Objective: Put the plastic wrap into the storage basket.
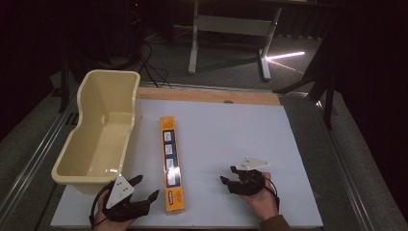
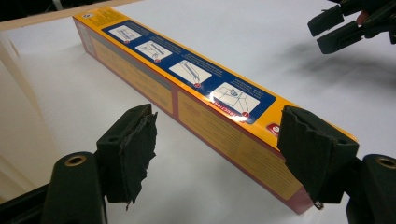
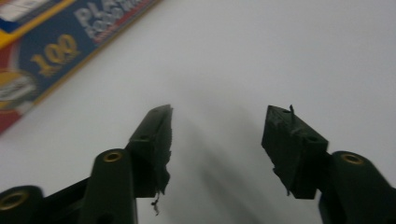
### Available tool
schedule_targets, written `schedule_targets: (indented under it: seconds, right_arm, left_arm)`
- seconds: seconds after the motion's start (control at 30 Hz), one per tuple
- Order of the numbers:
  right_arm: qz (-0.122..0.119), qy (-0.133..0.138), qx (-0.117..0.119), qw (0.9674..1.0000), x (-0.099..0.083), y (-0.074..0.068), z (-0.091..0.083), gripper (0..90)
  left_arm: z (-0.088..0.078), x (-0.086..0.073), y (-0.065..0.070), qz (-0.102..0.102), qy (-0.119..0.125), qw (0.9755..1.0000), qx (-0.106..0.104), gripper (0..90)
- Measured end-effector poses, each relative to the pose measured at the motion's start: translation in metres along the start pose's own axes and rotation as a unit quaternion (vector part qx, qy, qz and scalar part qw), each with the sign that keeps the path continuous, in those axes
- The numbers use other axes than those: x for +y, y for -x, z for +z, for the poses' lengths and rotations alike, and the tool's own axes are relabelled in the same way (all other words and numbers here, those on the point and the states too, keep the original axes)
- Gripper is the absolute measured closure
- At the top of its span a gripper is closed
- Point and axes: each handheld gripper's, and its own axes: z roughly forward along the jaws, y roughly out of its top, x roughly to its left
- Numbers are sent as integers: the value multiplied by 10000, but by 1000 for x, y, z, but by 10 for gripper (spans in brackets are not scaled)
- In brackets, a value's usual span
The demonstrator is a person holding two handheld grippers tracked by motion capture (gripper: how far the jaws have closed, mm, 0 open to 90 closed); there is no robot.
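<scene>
A long yellow and blue box (image 1: 171,162) lies flat on the white table top (image 1: 226,130), its length running away from the person. My left gripper (image 1: 144,188) stands open just left of the box's near end, jaws wide, nothing between them. In the left gripper view the box (image 2: 196,98) crosses behind the open jaws, whose midpoint is my left gripper (image 2: 219,151). My right gripper (image 1: 229,175) is open to the right of the box, a hand's width from it. In the right gripper view my right gripper (image 3: 217,140) hovers over bare white surface, the box's corner (image 3: 42,51) at upper left.
A cream plastic tub (image 1: 98,130) stands empty at the table's left, close beside the box's far end. A wooden strip (image 1: 207,95) runs along the table's far edge. Beyond it stand a white desk frame (image 1: 231,33) and floor cables.
</scene>
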Motion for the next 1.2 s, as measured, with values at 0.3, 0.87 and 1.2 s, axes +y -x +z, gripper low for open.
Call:
schedule_targets:
  seconds: [0.3,0.87,1.2]
  right_arm:
    - [-300,216,377,9986,22,-21,-3,520]
    - [-787,323,950,9918,72,-76,34,894]
    - [-1020,42,1193,9876,89,-106,68,895]
  left_arm:
    - [-6,0,0,46,21,10000,19,283]
    - [-10,-2,-2,23,8,10000,3,280]
    - [-11,-2,-2,23,30,10000,-46,280]
